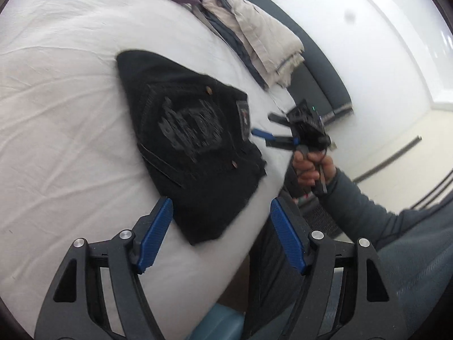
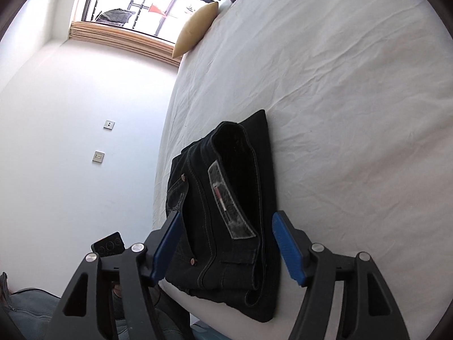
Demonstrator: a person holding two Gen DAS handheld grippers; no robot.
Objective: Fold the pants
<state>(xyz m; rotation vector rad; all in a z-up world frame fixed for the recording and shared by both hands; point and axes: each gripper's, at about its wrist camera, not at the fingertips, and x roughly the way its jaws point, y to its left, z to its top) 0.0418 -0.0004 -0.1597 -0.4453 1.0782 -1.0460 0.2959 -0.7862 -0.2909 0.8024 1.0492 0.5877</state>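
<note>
The pants [image 1: 192, 141] — black denim with pale stitching, copper rivets and a waistband patch [image 2: 230, 201] — lie folded into a thick, compact stack near the edge of the bed [image 1: 56, 113], on its wrinkled white sheet. Both the left claw [image 1: 220, 235] and the right claw [image 2: 226, 243] are spread wide and hold nothing, close to the bundle. The fold looks done — any last press should come flat from above, so the stiff layers don't slide apart.
</note>
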